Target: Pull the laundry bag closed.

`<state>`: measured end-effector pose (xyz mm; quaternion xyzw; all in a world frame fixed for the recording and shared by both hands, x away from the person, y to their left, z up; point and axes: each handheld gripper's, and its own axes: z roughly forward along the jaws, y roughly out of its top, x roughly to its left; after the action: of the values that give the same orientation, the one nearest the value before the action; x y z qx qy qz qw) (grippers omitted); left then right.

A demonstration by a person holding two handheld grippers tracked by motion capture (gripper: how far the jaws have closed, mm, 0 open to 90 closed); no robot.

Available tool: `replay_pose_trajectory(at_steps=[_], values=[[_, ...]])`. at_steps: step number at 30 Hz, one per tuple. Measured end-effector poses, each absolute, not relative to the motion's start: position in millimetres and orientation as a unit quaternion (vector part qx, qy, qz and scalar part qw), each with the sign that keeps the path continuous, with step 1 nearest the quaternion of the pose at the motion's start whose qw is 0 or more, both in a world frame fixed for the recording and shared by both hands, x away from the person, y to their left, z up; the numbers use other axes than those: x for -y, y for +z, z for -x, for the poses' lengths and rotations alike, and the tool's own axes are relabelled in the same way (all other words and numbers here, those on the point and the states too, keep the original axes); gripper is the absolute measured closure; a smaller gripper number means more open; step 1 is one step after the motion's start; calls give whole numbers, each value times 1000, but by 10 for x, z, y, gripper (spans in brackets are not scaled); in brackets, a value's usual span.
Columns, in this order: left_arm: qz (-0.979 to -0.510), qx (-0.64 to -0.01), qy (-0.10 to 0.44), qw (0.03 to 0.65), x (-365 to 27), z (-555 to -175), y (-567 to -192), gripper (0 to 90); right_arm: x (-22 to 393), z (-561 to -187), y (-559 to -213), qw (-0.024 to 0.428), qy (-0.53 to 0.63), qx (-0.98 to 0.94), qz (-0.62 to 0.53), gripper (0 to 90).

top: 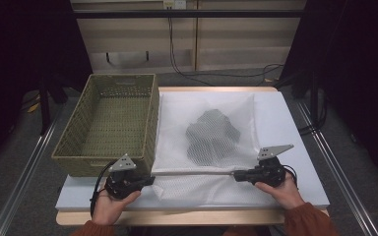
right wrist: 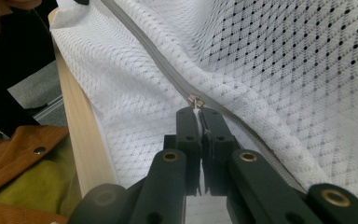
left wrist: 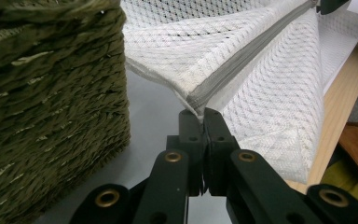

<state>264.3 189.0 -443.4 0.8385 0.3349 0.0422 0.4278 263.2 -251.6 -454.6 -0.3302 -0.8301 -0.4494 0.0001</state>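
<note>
mesh bag (top: 216,147) | flat | zipper (top: 197,173) runs left-right, claw-to-claw

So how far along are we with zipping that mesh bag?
Done: the dark garment lies inside the white mesh bag on the table. In hand: the left gripper is shut on the bag's corner at the zipper end, and the right gripper is shut on the zipper pull, zipper taut between them. The woven basket stands empty, likely the bag's next stop.

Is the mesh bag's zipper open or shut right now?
Shut, as far as it shows: the zipper runs as one closed grey line between the left hand-held gripper and the right hand-held gripper, and the mesh bag shows no gap.
</note>
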Motion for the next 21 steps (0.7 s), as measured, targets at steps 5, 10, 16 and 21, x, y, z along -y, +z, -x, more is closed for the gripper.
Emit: replay_pose_trajectory(at_steps=[5,10,16,21], values=[[-839,-333,41,429,-1893,-2642,-4435,881,2531,-2626,-4544,1,-448,829,335,867],[-839,-333,41,429,-1891,-2642,-4433,881,2551,-2622,-4541,-1,-449,828,335,867],[-840,-333,41,427,-1891,-2639,-4434,881,2602,-2601,-4555,-2,-447,826,343,867],[-839,-333,41,428,-1894,-2638,-4428,881,2612,-2598,-4559,-4,-446,826,345,867]])
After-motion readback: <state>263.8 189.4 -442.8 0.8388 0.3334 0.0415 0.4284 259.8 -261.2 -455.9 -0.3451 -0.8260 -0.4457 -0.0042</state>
